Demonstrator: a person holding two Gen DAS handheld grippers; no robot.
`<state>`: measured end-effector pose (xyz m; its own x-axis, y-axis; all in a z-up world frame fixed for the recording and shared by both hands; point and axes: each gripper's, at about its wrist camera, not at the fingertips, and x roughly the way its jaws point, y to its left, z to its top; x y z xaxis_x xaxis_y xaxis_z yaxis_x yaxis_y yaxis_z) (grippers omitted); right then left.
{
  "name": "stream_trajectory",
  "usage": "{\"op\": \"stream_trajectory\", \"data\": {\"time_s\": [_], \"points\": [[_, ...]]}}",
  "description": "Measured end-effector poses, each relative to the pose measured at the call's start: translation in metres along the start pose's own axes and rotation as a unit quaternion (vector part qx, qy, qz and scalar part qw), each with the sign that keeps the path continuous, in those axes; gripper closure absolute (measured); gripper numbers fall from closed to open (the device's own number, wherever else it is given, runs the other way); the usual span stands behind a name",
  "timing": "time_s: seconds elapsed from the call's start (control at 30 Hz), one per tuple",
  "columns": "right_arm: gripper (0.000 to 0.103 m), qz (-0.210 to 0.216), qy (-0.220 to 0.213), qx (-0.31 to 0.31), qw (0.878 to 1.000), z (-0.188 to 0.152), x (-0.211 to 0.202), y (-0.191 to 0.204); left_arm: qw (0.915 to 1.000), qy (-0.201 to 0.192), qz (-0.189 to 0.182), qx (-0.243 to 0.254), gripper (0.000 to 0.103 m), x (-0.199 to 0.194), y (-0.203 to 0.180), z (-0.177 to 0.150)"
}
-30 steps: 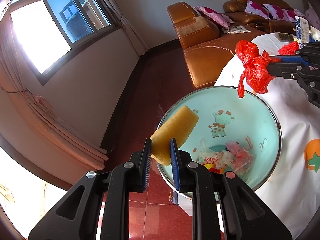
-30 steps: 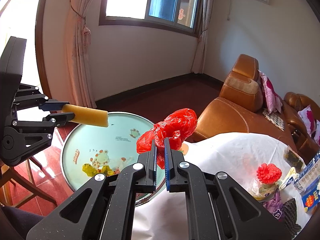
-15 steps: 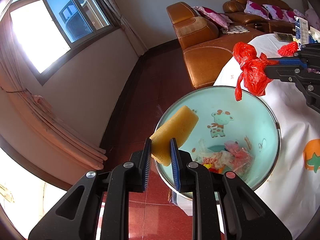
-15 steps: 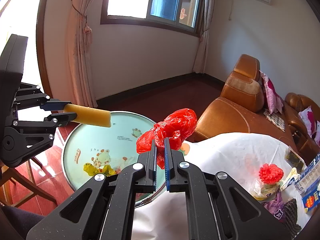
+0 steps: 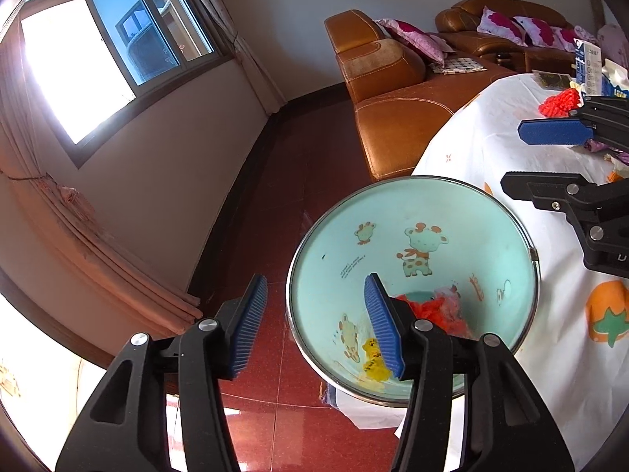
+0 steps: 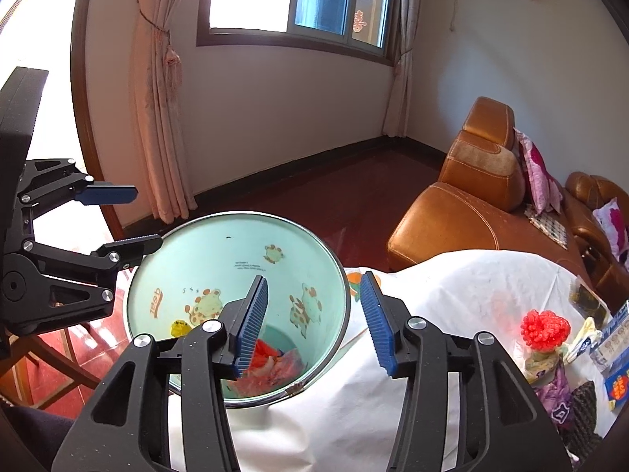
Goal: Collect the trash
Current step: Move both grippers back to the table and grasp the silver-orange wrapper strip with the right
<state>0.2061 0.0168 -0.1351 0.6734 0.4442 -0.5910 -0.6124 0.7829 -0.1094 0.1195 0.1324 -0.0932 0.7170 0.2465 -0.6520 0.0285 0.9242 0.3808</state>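
Note:
A mint-green bin (image 5: 507, 212) with cartoon animals stands beside the table edge; it also shows in the right wrist view (image 6: 220, 228). Trash lies at its bottom, including the red plastic bag (image 5: 432, 310), also visible in the right wrist view (image 6: 263, 352). My left gripper (image 5: 316, 328) is open and empty over the bin's near rim. My right gripper (image 6: 314, 320) is open and empty above the bin's table-side rim. Each gripper shows in the other's view: the right (image 5: 550, 157) and the left (image 6: 122, 218). The yellow sponge is not clearly visible.
A table with a white fruit-print cloth (image 6: 452, 299) holds a red fuzzy item (image 6: 544, 326), wrappers (image 6: 558, 389) and boxes (image 5: 589, 67) at its far end. A brown leather sofa (image 5: 393, 90) stands behind. Red floor (image 5: 251, 204), curtains and a window lie to the left.
Both grippers opened. The yellow sponge left my left gripper and the red bag left my right gripper; the red bag now lies in the bin.

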Motion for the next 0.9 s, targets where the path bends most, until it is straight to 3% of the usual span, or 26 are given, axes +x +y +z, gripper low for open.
{"op": "stream_trajectory", "data": {"time_s": [0.27, 0.47, 0.77, 0.9], "points": [[0.050, -0.027, 0.008, 0.030, 0.999, -0.013, -0.019, -0.016, 0.9998, -0.001, -0.014, -0.014, 0.048, -0.001, 0.000, -0.002], [0.047, -0.075, 0.007, 0.086, 0.993, -0.041, -0.063, -0.059, 0.9985, 0.003, -0.050, -0.020, 0.048, -0.002, -0.023, -0.004], [0.047, -0.165, 0.026, 0.191, 0.967, -0.117, -0.133, -0.148, 0.9943, -0.008, -0.099, 0.037, 0.048, -0.016, -0.089, -0.003], [0.047, -0.166, 0.050, 0.218, 0.960, -0.147, -0.141, -0.174, 0.9925, -0.018, -0.108, 0.054, 0.047, -0.024, -0.106, 0.001]]}}
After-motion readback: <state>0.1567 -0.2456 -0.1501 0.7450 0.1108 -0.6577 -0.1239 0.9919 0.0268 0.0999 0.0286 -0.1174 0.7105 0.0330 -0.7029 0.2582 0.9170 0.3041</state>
